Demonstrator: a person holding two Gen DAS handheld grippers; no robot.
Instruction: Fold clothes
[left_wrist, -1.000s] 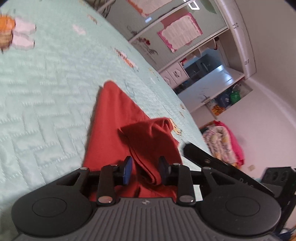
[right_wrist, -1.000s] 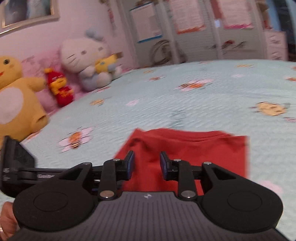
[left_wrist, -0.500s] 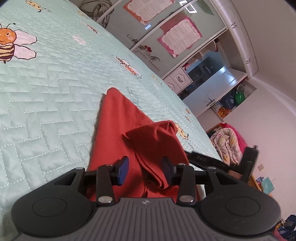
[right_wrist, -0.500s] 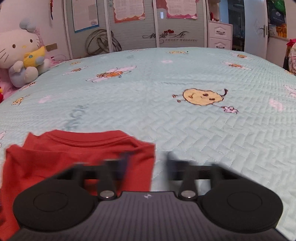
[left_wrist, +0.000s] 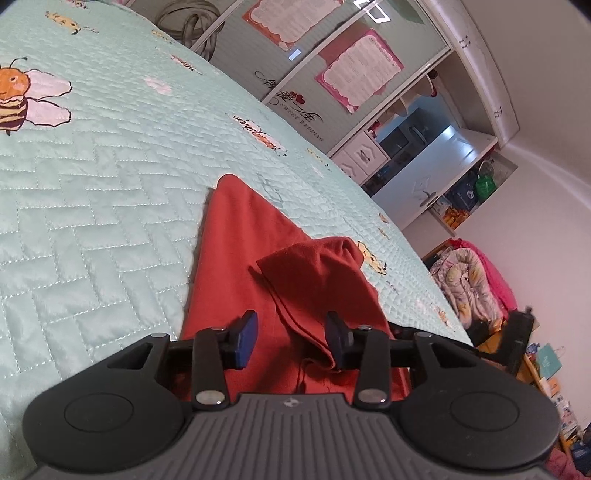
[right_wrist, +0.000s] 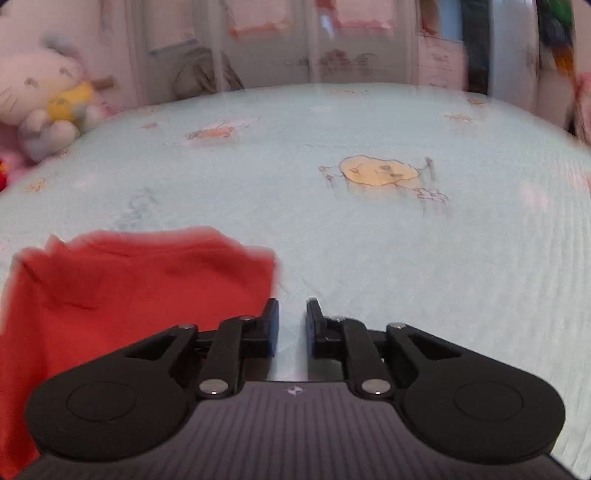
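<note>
Left wrist view: rust-red soft cotton garment (left_wrist: 236, 258) lies on the pale green quilted bed (left_wrist: 92, 184), one flap turned over; left hand-held gripper (left_wrist: 291, 334) gapes, empty.
Right wrist view: garment left of right hand-held gripper (right_wrist: 291, 323), slightly parted, empty.
Handling: light, limp; pinch an edge or corner.

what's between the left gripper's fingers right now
In the left wrist view, the red garment lies between the open left gripper fingers, its folded-over flap bunched against the right finger; nothing is gripped.
</note>
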